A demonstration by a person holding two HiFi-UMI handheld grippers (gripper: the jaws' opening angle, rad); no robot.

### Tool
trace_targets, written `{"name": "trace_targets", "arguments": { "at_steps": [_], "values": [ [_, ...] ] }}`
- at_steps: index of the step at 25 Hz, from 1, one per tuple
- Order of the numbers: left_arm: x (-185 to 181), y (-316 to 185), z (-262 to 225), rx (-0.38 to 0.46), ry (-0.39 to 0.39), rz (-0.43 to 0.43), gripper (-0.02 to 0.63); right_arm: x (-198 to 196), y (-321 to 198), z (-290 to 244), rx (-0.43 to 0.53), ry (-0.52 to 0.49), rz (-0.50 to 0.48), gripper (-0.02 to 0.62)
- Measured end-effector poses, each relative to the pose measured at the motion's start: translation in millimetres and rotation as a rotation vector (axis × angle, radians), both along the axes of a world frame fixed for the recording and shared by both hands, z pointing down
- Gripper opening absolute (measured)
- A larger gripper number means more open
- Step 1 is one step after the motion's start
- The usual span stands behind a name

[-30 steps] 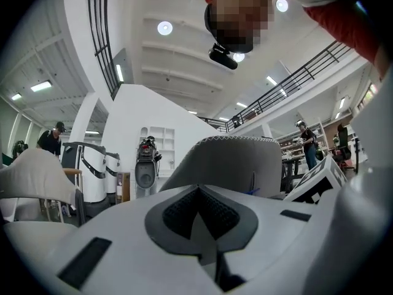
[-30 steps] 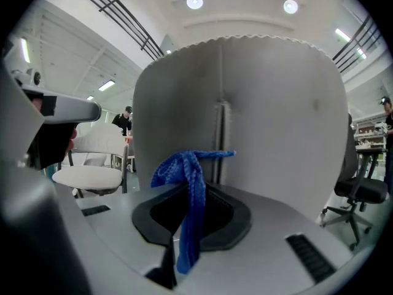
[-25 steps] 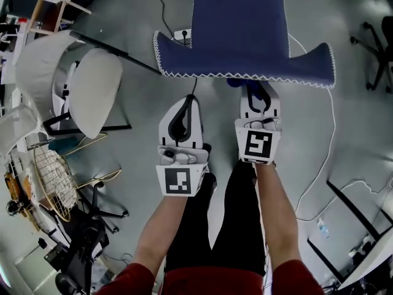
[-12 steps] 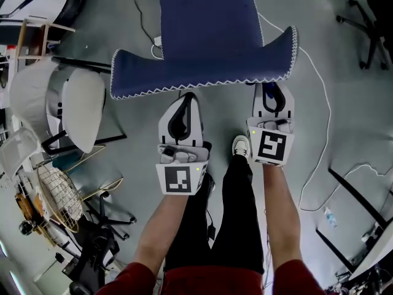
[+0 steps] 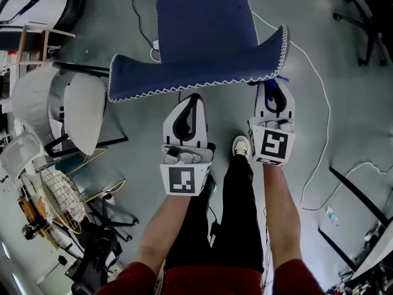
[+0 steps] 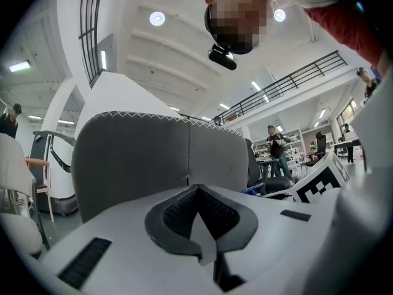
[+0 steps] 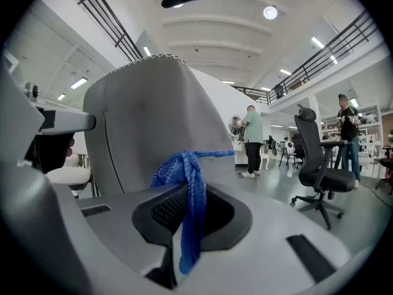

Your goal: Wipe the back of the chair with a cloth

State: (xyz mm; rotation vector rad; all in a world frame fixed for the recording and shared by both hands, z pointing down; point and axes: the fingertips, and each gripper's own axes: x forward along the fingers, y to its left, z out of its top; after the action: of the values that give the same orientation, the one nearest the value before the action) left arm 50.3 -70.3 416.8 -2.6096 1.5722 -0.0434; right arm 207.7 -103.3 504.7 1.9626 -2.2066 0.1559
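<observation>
Right gripper view: right gripper (image 7: pixel 184 223) jaws clamped on blue cloth (image 7: pixel 179 168), right up by chair back (image 7: pixel 153 115), near its right end. Left gripper (image 6: pixel 199 217) jaws together, nothing between, facing back's middle.

The chair (image 5: pixel 206 35) is showing navy blue, edged in white zigzag stitching, with its back looking grey. The cloth (image 7: pixel 190 183) is showing bright blue, ribbed like knitting. The left hand-held gripper (image 5: pixel 186 100) and right hand-held gripper (image 5: pixel 274 85) are wearing white shells and black-and-white square markers.
</observation>
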Motion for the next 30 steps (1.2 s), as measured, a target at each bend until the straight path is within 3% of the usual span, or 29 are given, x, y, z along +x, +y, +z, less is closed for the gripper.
{"name": "trace_targets", "arguments": {
  "at_steps": [5, 15, 30],
  "values": [
    [-7.9, 7.3, -9.7, 0.006, -0.002, -0.012, 0.014, 0.0, 12.0, -7.5, 0.012, -0.010, 0.009, 0.052],
    [-59.6, 19.9, -50.6, 0.012, 0.010, -0.056, 0.014, -53.2, 44.8, -65.3, 0.023, -0.023, -0.040, 0.052],
    [-202.6, 66.7, -122.0, 0.030, 0.014, -0.252, 0.014, -229.9, 46.2, -152.3, 0.067, -0.118, -0.237, 0.052]
  ]
}}
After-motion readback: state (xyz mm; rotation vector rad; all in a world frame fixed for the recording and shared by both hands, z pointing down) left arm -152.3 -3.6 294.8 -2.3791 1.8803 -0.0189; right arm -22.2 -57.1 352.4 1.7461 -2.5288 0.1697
